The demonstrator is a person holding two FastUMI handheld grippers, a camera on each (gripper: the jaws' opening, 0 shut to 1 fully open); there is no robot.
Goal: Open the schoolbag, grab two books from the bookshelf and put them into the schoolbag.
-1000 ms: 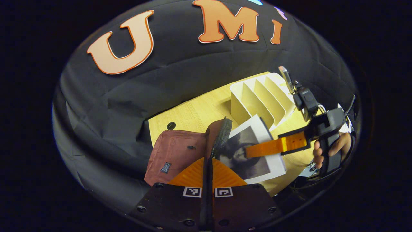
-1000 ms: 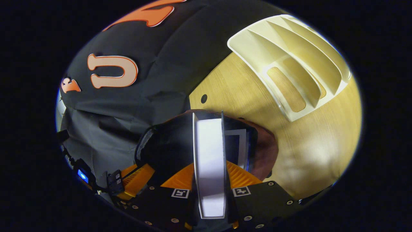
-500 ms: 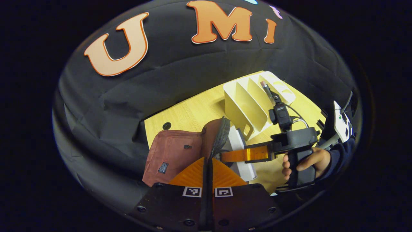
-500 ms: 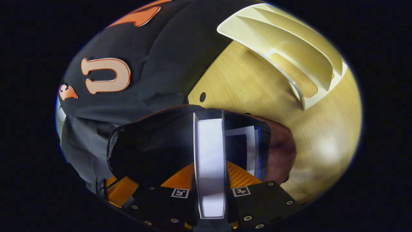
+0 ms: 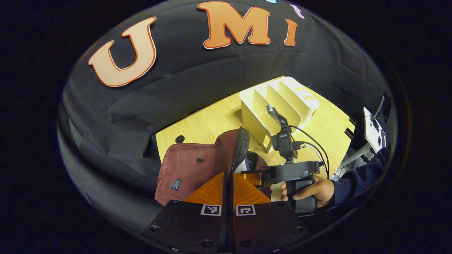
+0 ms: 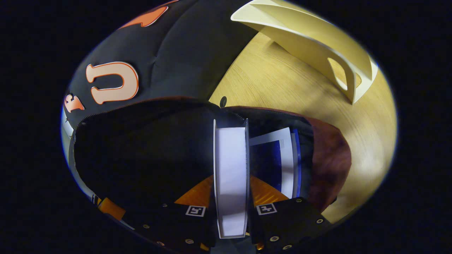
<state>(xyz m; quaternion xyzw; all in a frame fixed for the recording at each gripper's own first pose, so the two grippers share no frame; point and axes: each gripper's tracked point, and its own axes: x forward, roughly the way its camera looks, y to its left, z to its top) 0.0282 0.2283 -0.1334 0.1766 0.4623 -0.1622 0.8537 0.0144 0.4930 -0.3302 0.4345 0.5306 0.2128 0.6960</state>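
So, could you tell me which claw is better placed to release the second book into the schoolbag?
The right claw: it grips the white book inside the open schoolbag. The left claw pinches the bag's rim.

The maroon schoolbag sits at the lower middle of the left gripper view, unzipped and gaping. A white book stands edge-on inside its dark mouth, a blue-covered book beside it. The cream bookshelf stands behind.
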